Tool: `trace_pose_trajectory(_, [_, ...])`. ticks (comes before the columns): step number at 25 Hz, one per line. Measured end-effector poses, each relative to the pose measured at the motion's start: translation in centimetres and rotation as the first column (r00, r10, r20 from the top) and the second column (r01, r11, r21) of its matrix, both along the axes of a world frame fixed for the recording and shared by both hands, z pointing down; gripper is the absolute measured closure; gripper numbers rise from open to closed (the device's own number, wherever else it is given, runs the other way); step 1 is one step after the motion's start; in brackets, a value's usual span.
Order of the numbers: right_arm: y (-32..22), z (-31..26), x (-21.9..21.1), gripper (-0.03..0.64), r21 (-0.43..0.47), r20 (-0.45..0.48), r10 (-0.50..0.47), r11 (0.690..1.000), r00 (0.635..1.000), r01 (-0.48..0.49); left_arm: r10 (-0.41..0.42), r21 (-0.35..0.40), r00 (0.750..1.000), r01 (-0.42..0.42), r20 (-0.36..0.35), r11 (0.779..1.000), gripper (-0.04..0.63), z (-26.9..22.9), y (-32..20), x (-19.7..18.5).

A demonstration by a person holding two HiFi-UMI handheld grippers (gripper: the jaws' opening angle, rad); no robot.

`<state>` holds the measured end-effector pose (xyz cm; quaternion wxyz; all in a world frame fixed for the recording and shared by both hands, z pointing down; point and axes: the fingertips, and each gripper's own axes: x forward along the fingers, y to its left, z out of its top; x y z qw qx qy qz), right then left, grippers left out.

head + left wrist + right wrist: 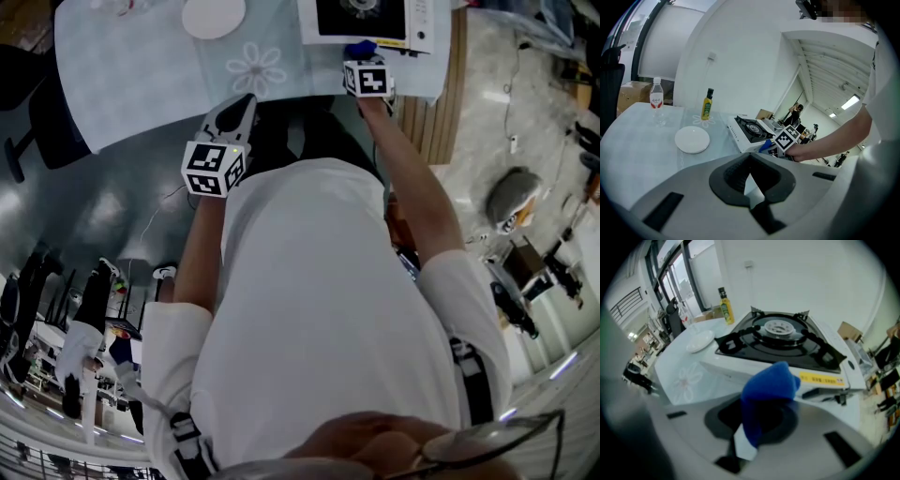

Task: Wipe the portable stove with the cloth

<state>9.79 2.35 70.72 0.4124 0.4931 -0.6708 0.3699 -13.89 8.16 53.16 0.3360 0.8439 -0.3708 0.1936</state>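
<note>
The portable stove (366, 19) is white with a black burner top and stands at the table's far right; it also fills the right gripper view (780, 341). My right gripper (361, 54) hovers just in front of the stove's front panel, shut on a blue cloth (771, 383) that bunches up out of the jaws. A white tag of the cloth hangs below them. My left gripper (242, 101) is held at the table's near edge, left of the stove (750, 129), jaws shut with nothing in them.
A white plate (214, 14) lies on the pale blue flowered tablecloth (141, 75) left of the stove. Behind the plate (692, 139) stand a yellow oil bottle (708, 105) and a water bottle (656, 101). A wooden slatted surface (433, 122) sits at the table's right.
</note>
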Motion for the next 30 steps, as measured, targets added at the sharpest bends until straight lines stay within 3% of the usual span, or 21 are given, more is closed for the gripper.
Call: trace_pose_trajectory(30, [-0.4, -0.5, -11.0, 0.541, -0.018, 0.086, -0.037, 0.999, 0.996, 0.039, -0.033, -0.007, 0.999, 0.033, -0.018, 0.999, 0.565, 0.6, -1.9, -5.4])
